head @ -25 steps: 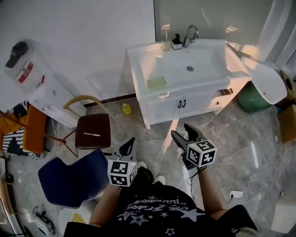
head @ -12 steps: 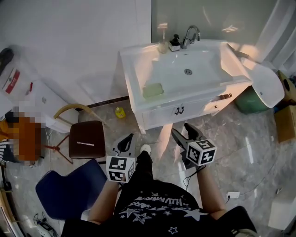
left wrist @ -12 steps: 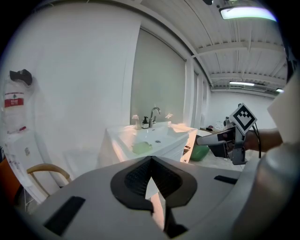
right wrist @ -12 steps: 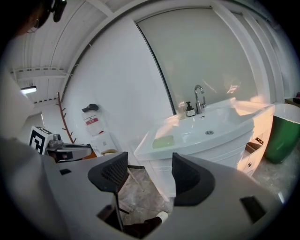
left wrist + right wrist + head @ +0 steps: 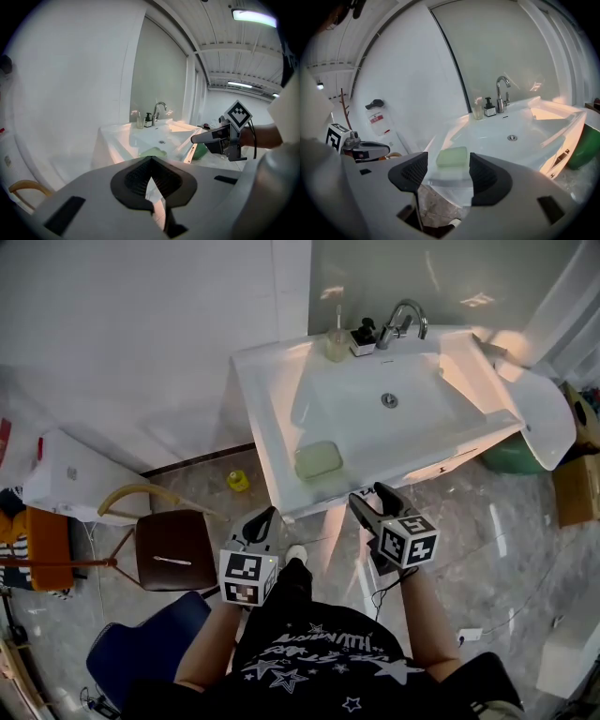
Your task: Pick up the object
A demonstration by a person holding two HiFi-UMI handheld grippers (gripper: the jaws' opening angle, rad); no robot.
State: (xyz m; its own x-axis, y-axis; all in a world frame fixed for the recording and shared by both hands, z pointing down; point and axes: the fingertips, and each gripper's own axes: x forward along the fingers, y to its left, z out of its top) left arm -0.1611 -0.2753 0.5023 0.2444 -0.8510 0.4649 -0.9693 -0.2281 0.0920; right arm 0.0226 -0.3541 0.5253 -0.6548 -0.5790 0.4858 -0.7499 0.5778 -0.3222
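Note:
A pale green soap bar (image 5: 317, 460) lies on the front left ledge of the white sink (image 5: 262, 427). In the right gripper view the bar (image 5: 452, 156) shows beyond and between the pads, apart from them. My right gripper (image 5: 369, 498) is open and empty, just short of the sink's front edge. My left gripper (image 5: 265, 517) hangs lower left of the bar, shut with nothing in it. In the left gripper view the pads meet at the tip (image 5: 150, 161), with the bar (image 5: 152, 152) just above them and the right gripper (image 5: 206, 137) off to the right.
A faucet (image 5: 403, 315), a soap bottle (image 5: 336, 341) and a dark dispenser (image 5: 361, 334) stand at the sink's back. A brown chair (image 5: 173, 549) and a blue seat (image 5: 141, 652) are at the left. A yellow object (image 5: 237, 481) lies on the floor; a green bin (image 5: 511, 456) is right.
The person has stepped toward the sink, so both grippers are closer to its front edge and the green bar. Neither gripper's jaws have changed.

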